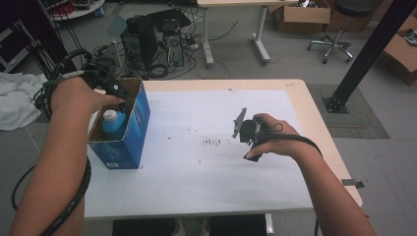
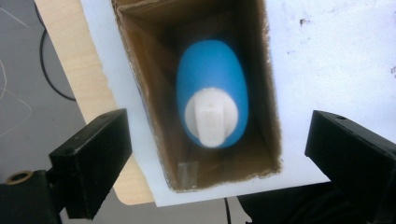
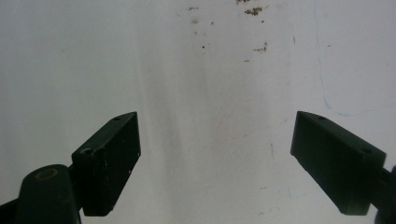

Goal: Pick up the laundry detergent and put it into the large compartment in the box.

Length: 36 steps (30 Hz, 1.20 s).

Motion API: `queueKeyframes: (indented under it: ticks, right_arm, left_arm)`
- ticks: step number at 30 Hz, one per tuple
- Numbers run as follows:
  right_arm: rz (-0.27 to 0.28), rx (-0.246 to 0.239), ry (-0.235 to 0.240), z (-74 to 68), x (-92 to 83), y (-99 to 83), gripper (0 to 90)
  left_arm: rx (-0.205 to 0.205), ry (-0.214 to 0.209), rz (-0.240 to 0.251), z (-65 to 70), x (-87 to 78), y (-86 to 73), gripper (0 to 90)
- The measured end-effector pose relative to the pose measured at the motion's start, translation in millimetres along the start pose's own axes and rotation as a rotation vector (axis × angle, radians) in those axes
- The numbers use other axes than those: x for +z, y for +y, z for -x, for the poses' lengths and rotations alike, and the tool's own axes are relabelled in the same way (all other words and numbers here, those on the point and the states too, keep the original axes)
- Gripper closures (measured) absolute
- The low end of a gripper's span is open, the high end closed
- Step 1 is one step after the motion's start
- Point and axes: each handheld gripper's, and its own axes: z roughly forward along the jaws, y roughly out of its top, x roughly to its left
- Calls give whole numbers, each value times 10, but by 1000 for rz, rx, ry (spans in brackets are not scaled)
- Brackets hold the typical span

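Observation:
A blue bottle (image 1: 114,123) with a white cap (image 2: 212,116) stands upright inside an open-topped blue cardboard box (image 1: 133,132) at the table's left edge. My left gripper (image 1: 120,98) hovers over the box's mouth and points straight down. In the left gripper view its jaws (image 2: 219,135) stand wide apart on either side of the box (image 2: 268,93), well above the bottle (image 2: 212,70), touching nothing. My right gripper (image 1: 248,142) is held over the white table sheet at centre right. Its jaws (image 3: 217,135) are open with only bare sheet between them.
A white sheet (image 1: 206,162) with small brown specks (image 1: 211,142) covers most of the wooden table (image 1: 314,118). Beyond the table's far edge are computer towers (image 1: 152,42) with tangled cables, a second desk, cardboard boxes and a rolling chair (image 1: 337,42). A black post (image 1: 369,49) rises at the right.

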Motion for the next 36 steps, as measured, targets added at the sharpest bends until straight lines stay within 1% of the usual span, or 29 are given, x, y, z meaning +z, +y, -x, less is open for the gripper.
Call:
queueKeyframes:
  ticks: [1, 2, 5, 8, 12, 13, 14, 16, 21, 24, 25, 26, 27, 28, 29, 30, 31, 32, 33, 34, 35, 36]
  right_arm:
    - [-1, -1, -2, 1, -6, 3, 161]
    - [-2, -2, -4, 5, -24, 6, 161]
    - [0, -1, -6, 9, -37, 2, 161]
    - [-1, -1, -7, 18, -42, -12, 161]
    - [-10, 5, -6, 25, -45, -25, 161]
    - [-7, 9, -6, 29, -47, -28, 161]
    - [-7, 9, -6, 29, -47, -28, 161]
    - [-9, 14, -4, 37, -46, -30, 161]
    - [-10, 20, -2, 55, -41, -34, 161]
    - [-14, 21, -1, 63, -44, -39, 161]
    - [-18, 26, -2, 72, -49, -46, 161]
    - [-21, 28, -1, 76, -53, -51, 161]
    - [-20, 29, -1, 81, -54, -55, 161]
    - [-20, 29, -1, 81, -54, -55, 161]
    - [-23, 32, -1, 91, -57, -64, 161]
    - [-23, 32, -1, 91, -57, -64, 161]
    - [-24, 34, -1, 94, -57, -68, 161]
    - [-21, 38, -1, 104, -52, -76, 161]
    - [-21, 38, -1, 104, -52, -76, 161]
    - [-27, 39, 1, 118, -52, -80, 161]
    - [-27, 43, 2, 124, -50, -81, 161]
    - [-27, 43, 2, 124, -50, -81, 161]
  left_arm:
    - [3, -14, -3, 13, -10, 6, 15]
    - [11, -20, -3, 26, -24, 12, 1]
    - [37, -23, 13, 75, -68, 32, 1]
    - [62, -28, 17, 141, -96, 53, 1]
    - [117, -32, 31, 250, -137, 91, 1]
    - [154, -34, 33, 317, -159, 111, 1]
    - [154, -34, 33, 317, -159, 111, 1]
    - [197, -38, 41, 386, -180, 130, 1]
    - [287, -47, 53, 551, -207, 175, 1]
    - [341, -64, 59, 637, -191, 204, 1]
    - [378, -75, 58, 687, -171, 225, 1]
    - [378, -75, 58, 687, -171, 225, 1]
    - [414, -87, 63, 737, -147, 246, 1]
    - [414, -87, 63, 737, -147, 246, 1]
    - [436, -94, 68, 763, -134, 257, 1]
    - [472, -103, 70, 789, -121, 268, 1]
    - [505, -126, 71, 815, -108, 277, 1]
    - [557, -157, 79, 868, -85, 289, 1]
    - [557, -157, 79, 868, -85, 289, 1]
    - [609, -165, 84, 923, -69, 301, 1]
    - [632, -166, 85, 950, -61, 304, 1]
    - [632, -166, 85, 950, -61, 304, 1]
